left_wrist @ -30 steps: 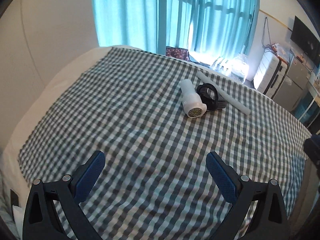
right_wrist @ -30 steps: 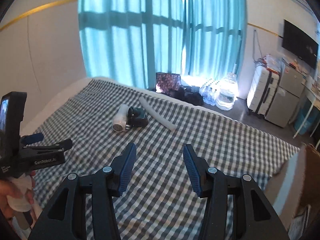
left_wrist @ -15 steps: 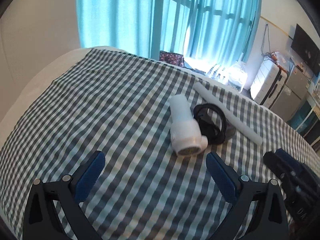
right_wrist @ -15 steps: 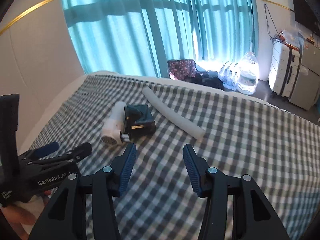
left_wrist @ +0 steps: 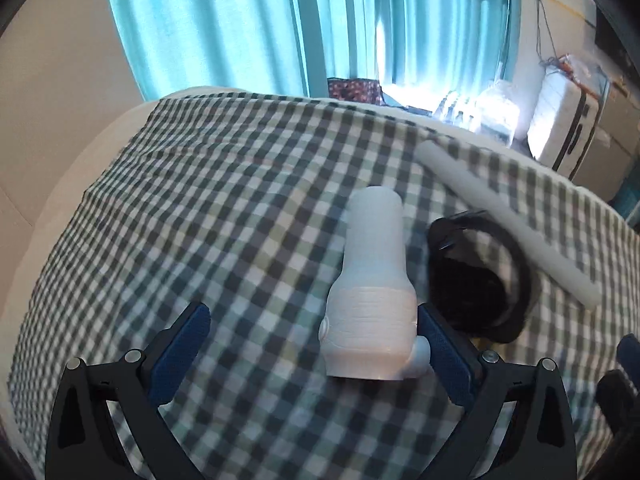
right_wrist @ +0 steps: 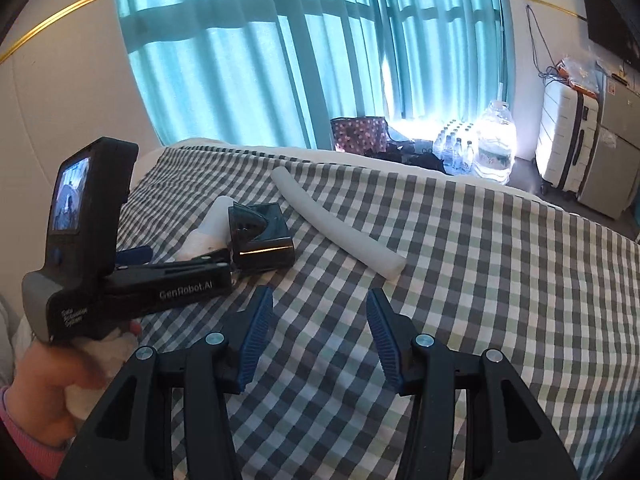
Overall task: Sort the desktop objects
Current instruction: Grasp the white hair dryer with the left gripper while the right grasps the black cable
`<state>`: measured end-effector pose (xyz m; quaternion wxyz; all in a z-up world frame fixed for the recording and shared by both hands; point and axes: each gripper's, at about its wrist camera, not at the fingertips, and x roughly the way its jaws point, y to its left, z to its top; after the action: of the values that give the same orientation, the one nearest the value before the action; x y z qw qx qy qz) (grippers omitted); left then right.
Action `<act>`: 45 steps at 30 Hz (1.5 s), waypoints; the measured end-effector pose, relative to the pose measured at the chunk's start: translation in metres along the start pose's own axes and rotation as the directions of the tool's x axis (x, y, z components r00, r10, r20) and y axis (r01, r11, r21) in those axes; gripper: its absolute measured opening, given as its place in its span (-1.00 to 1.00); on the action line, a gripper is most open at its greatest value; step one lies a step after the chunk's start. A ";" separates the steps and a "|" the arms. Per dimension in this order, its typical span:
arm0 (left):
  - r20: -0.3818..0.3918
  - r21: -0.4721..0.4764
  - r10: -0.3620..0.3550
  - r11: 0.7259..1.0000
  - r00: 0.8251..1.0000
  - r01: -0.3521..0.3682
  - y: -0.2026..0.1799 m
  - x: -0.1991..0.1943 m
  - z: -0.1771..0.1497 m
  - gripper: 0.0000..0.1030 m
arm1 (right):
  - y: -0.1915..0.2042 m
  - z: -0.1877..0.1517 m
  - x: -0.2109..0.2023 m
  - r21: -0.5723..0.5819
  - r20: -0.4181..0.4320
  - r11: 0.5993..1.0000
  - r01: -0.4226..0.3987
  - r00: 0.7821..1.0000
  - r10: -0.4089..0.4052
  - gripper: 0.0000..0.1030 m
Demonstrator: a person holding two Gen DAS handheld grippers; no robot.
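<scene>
Checked cloth [left_wrist: 200,216], grey and white, covers the bench under both of our tools. We count three objects on it, clustered together.

Left to right in the left wrist view: our left tool [left_wrist: 312,344] has its jaws spread wide and grips nothing. One white plastic device [left_wrist: 374,288], a narrow barrel widening to a blocky end, lies between the pads, close to the right-hand pad [left_wrist: 444,356]; we cannot tell whether they touch. Just beside it on the right sits one black object [left_wrist: 476,280], blurred here. Beyond that lies one long white foam tube [left_wrist: 504,216], running diagonally toward the far edge.

Left to right in the right wrist view: a hand grips the left tool [right_wrist: 176,276], whose tips reach the white device [right_wrist: 204,232]. The black object [right_wrist: 260,236] reads here as a boxy holder, touching the device. The foam tube [right_wrist: 340,228] lies apart from it, near end pointing at our right tool [right_wrist: 320,336]. That tool is partly spread, nothing in it, hovering over bare cloth.

Open room: wide stretch of cloth left of the device, and a broad run to the right of the tube. The bench's far edge curves behind the cluster; teal curtains [right_wrist: 280,60] hang beyond it.
</scene>
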<state>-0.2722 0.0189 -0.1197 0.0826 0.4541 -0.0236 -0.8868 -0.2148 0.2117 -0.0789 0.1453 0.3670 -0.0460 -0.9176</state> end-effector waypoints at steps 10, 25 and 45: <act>0.014 -0.018 -0.116 0.993 0.993 0.117 0.021 -0.002 -0.001 1.00 | 0.017 -0.003 0.016 -0.027 -0.036 0.997 -0.065 0.997 0.064 -0.05; 0.024 0.019 -0.110 0.994 0.994 0.109 0.026 0.001 -0.017 -0.05 | 0.026 0.027 0.075 0.035 -0.050 0.995 -0.098 0.994 0.100 0.25; 0.010 -0.051 -0.125 0.991 0.992 0.125 0.054 -0.087 -0.075 -0.05 | 0.094 -0.029 -0.034 -0.565 0.192 0.779 0.271 0.962 -0.196 -0.18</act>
<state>-0.1553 -0.0170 -0.0879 0.0384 0.4496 0.0273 -0.8920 -0.1500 0.1327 -0.0597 0.1333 0.2502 0.2761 -0.9184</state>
